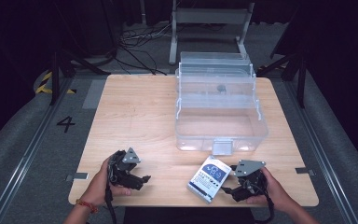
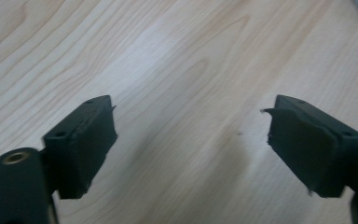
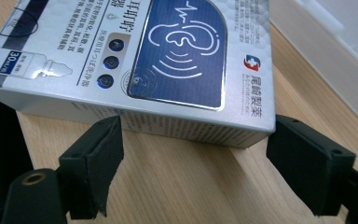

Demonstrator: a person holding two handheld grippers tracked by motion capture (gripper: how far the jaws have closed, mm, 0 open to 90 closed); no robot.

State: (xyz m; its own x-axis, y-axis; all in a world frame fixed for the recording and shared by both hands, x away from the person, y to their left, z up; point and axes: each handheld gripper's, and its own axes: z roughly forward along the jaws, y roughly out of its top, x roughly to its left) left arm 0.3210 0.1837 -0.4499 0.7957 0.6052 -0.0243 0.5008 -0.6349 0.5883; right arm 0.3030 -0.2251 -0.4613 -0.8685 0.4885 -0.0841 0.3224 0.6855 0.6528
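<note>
While the box (image 1: 209, 179) lies flat just in front of the clear bin (image 1: 219, 109), the right gripper (image 1: 230, 188) gapes empty at its near end; the left gripper (image 1: 142, 179), wide open, holds nothing; the carton looks light, crushable, best pinched across its narrow sides.

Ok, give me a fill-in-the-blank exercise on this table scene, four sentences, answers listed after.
1. The silver and blue cardboard box lies flat on the ____ tabletop.
2. The clear plastic storage bin has its lid ____.
3. The right gripper has its open jaws just in front of the ____.
4. Between the jaws of the left gripper there is only bare ____.

Missing words: wooden; open; box; wood
</note>
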